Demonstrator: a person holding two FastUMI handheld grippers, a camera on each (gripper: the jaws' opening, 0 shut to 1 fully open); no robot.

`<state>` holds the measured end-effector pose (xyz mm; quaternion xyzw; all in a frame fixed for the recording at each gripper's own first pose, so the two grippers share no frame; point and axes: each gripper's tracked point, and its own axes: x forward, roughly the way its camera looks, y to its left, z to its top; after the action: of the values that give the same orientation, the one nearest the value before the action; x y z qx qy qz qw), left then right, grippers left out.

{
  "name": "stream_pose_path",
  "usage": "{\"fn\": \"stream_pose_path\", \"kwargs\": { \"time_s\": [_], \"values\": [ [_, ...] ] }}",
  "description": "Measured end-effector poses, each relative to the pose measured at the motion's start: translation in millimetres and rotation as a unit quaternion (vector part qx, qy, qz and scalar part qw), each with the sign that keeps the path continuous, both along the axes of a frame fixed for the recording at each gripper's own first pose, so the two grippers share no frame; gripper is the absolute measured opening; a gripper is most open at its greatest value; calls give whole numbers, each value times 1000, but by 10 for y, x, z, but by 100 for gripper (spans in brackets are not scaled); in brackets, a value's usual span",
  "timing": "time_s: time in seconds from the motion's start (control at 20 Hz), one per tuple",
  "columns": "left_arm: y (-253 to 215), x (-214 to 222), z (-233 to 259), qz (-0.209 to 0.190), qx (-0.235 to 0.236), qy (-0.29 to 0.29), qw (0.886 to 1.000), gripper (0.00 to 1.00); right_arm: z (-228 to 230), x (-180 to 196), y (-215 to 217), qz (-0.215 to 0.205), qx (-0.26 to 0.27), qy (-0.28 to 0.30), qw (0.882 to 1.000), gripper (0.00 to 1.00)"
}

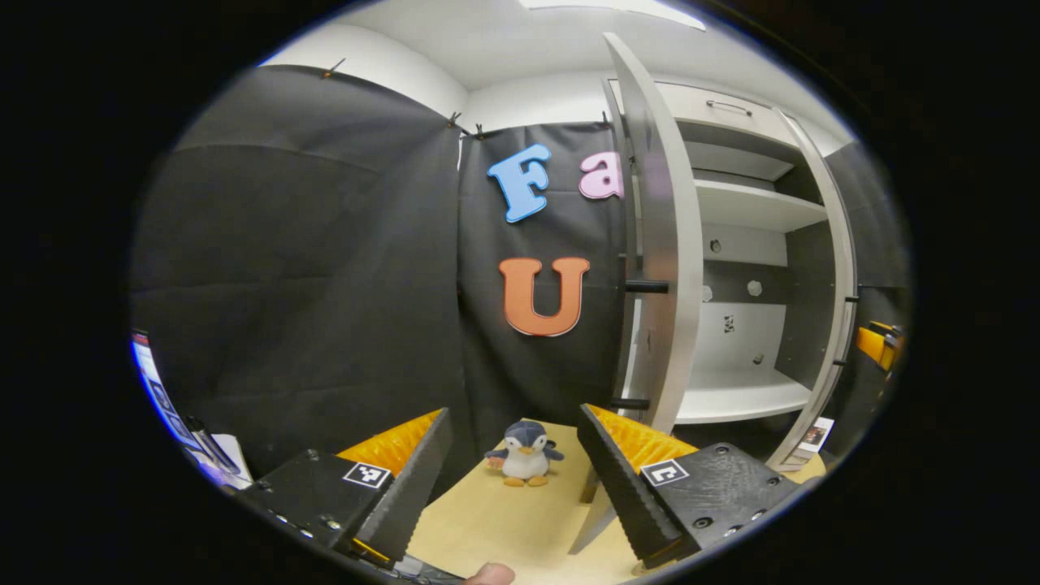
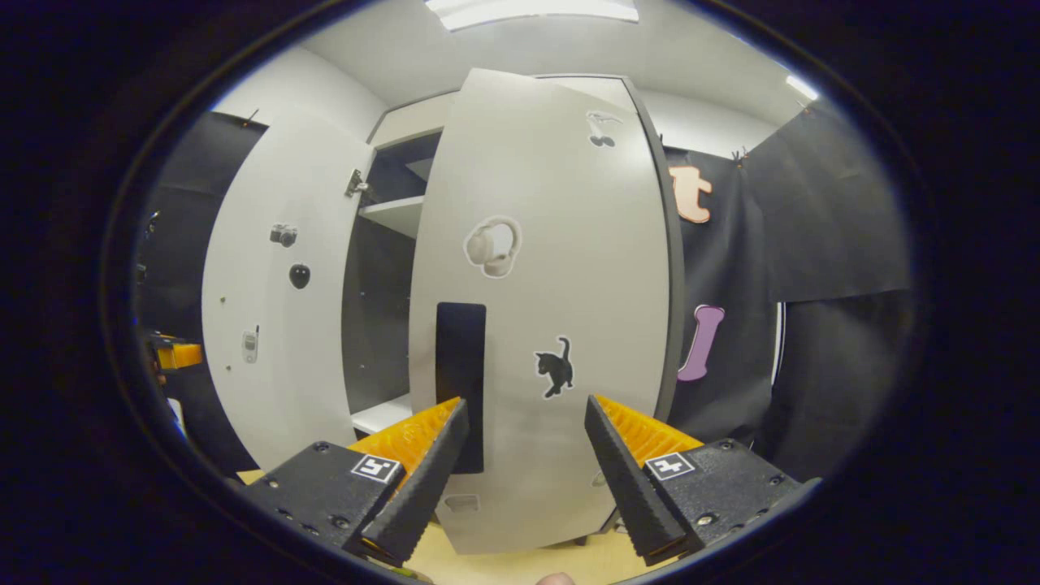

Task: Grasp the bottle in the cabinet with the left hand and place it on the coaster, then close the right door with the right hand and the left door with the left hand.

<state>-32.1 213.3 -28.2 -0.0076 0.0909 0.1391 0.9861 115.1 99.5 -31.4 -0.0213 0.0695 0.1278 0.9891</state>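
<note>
Your left gripper (image 1: 513, 461) and right gripper (image 2: 526, 443) both gape empty, the right door (image 2: 552, 309) at twelve o'clock.

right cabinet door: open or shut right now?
Open. In the right gripper view the right door stands angled off the cabinet, dark interior showing beside it.
</note>
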Motion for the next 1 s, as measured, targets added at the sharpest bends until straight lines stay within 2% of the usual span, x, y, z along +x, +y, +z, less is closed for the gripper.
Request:
{"fn": "stream_pose_path", "kwargs": {
  "time_s": [0.1,0.15,0.35,0.4,0.45,0.6,0.7,0.9,1.0],
  "values": [
    [31,41,17,-7,-1,-4,1000,92,-1,-24,-34,-6,-1,-1,1000,93],
    [44,73,20,-9,-3,-5,1000,96,-3,-38,-66,-11,-1,-1,1000,93],
    [18,255,33,-25,-17,-2,1000,96,-28,-119,-235,-35,-5,1,999,93],
    [-16,310,28,-32,-26,-2,999,100,-33,-149,-281,-42,-6,1,999,93],
    [15,315,50,-31,-25,-4,999,96,-36,-181,-330,-48,-6,2,999,93],
    [6,327,53,-41,-20,-3,999,100,-81,-260,-461,-60,-7,10,998,95],
    [-35,367,50,-56,-21,-1,998,91,-92,-316,-519,-65,-6,13,998,95],
    [-61,397,72,-60,-19,2,998,87,-87,-415,-612,-71,-4,13,997,95],
    [-110,403,68,-66,-20,6,998,89,-87,-456,-666,-76,-2,13,997,94]
  ]
}}
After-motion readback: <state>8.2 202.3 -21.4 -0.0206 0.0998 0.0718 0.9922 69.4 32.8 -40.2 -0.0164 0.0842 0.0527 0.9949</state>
